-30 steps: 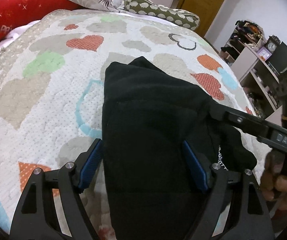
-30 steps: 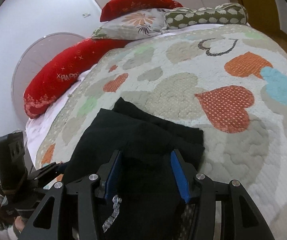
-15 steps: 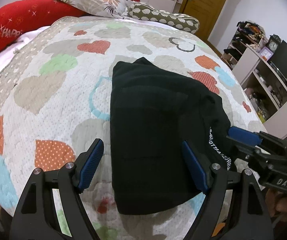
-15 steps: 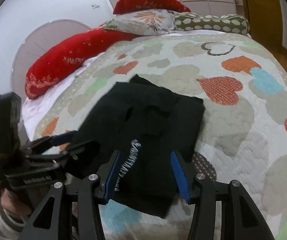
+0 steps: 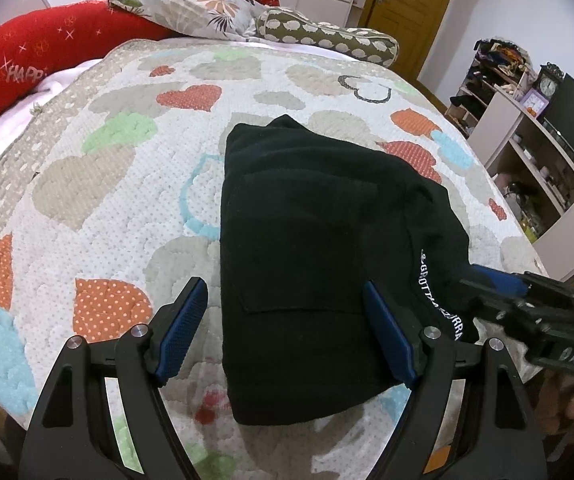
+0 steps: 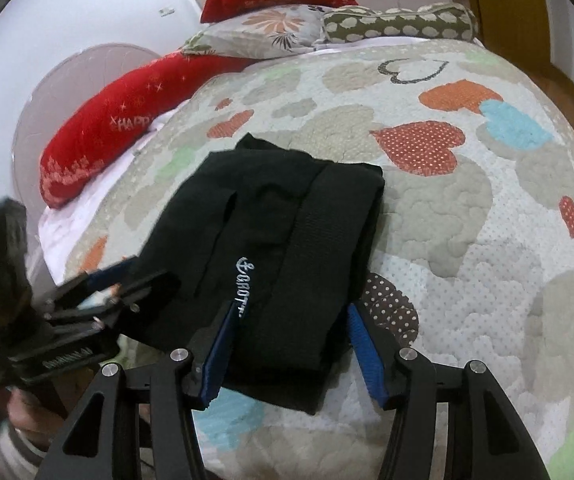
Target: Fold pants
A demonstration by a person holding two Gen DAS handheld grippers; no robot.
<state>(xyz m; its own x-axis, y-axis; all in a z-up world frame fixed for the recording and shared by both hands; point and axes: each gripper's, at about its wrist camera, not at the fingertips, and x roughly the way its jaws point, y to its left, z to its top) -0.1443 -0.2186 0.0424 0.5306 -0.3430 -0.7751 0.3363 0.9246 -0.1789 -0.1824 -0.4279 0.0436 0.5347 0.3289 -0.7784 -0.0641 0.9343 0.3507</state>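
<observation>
so the pants [image 5: 319,256] are lying folded up into a thick black bundle on the bed [image 5: 99,184], right in front of and below both of my grippers. left gripper [image 5: 287,332] is spread wide with nothing pinched; the bundle's near end just shows between its fingers. right gripper [image 6: 293,344] has been easing open too, about half wide, and from what i can see the pads aren't pressing on the fabric, the cloth just sits under the gap.

handling-wise this looks like soft knit stuff, light, floppy, zero stiffness. several layers stacked, so my guess is it'll sag and slide apart if i only grab the top layer. not fragile, not slippery really, the quilt under it looks grippy too.

if it needs another fold or a shift, i'd pinch the whole thickness at the near edge, one gripper per corner, close to the strip with the white lettering [image 6: 241,284], so all layers come along together.
</observation>
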